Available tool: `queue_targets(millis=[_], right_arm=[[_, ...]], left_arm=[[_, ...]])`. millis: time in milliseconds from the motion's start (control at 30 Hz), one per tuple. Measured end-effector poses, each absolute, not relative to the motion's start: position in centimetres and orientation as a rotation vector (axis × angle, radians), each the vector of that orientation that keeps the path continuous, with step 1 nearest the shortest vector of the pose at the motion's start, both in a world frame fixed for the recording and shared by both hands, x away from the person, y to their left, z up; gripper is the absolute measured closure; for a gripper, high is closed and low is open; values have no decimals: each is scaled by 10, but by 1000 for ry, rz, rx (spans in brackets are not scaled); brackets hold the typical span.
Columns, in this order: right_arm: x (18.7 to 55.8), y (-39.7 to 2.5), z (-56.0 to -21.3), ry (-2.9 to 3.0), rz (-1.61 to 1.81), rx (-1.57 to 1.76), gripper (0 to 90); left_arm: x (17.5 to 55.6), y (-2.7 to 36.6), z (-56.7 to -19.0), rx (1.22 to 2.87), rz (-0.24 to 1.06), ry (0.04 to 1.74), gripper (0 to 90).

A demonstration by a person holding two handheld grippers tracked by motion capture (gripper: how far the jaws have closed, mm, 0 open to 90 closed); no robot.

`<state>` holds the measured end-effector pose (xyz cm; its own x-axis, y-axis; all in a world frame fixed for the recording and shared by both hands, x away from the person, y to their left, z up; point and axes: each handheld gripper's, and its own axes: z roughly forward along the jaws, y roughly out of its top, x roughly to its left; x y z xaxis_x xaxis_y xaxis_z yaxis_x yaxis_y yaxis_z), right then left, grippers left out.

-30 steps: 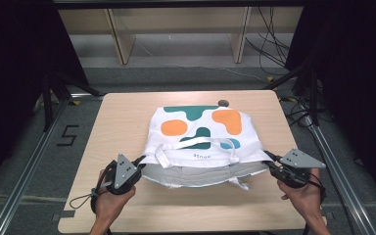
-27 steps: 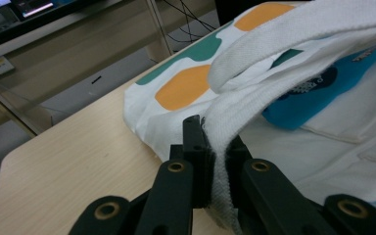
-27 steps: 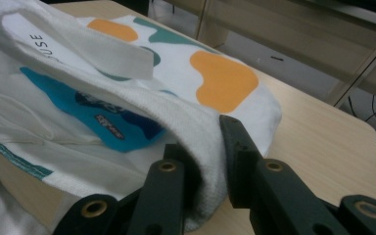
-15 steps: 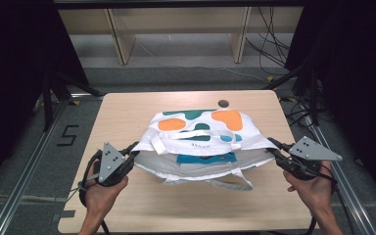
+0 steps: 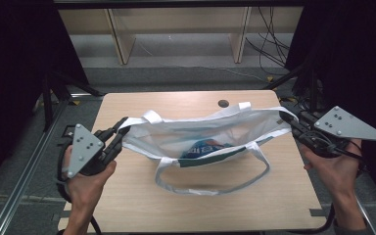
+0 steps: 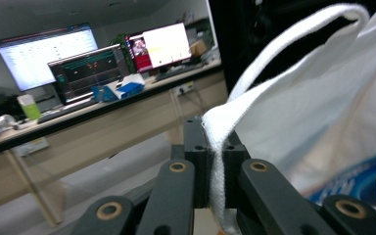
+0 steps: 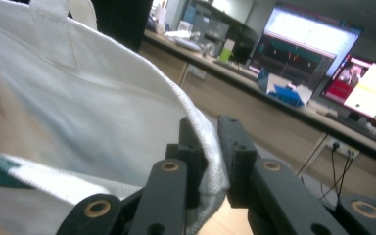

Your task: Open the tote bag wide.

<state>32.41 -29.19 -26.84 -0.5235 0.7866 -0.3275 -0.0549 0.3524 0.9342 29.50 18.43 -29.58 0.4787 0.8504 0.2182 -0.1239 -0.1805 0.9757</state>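
1. Since half a second ago, both grippers have spread further apart and lifted, so the tote bag [image 5: 205, 134] went from lying mostly flat with its printed face up to hanging stretched between them, mouth open.
2. Left gripper [image 5: 120, 131] sits at about 9 o'clock of the table [image 5: 142, 205], jaws narrow and pinched on the bag's white rim. In the left gripper view [image 6: 217, 161] the fabric edge runs straight down the slit between the two jaws.
3. Right gripper [image 5: 288, 119] is at roughly 3 o'clock, just off the table edge, also clamped on the rim. In the right gripper view [image 7: 210, 152] a fold of cloth is squeezed between the jaws.
4. Bag's long axis runs 9 to 3 across the middle of the table, pulled fairly taut, the right end a bit higher.
5. Its opening faces up and toward the person at 6 o'clock. You can see something blue inside.
6. One handle loop [image 5: 215, 183] droops onto the table on the 6 o'clock side. The other handle [image 5: 149, 116] sticks up along the far rim.
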Motion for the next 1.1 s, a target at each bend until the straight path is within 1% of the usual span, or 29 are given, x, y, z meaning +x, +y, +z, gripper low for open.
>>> queue_targets(millis=[33,133,267,333,400,467,500,533,567,667,867,933,1100], right_arm=[[323,-293,-264,1777,1258,613,814],[315,-291,-262,1755,1294,632,814],[322,-291,-264,1762,1304,639,814],[329,-290,-270,1768,1301,670,814],[334,-292,-276,1771,1320,694,813],[335,-292,-280,1778,1313,689,814],[336,-293,-287,1796,1291,696,813],[336,-294,-291,1806,1290,707,813],[338,-296,-295,1812,1287,707,813],[344,-298,-308,1822,1297,757,813],[351,-299,-319,1852,1260,769,812],[353,-300,-321,1853,1257,772,812],[364,-301,-333,1881,1208,834,811]], left_arm=[[292,185,-294,1501,1019,651,866],[286,186,-289,1512,1009,630,866],[298,185,-297,1536,992,662,865],[305,187,-304,1552,976,677,865],[309,189,-308,1567,928,691,862],[309,189,-311,1584,923,696,861],[308,187,-319,1629,919,691,861],[308,187,-319,1629,919,691,860],[309,186,-329,1659,897,697,858],[316,182,-341,1690,870,720,856],[328,178,-359,1727,801,750,846],[330,177,-361,1734,796,754,837],[350,172,-372,1741,767,790,840]])
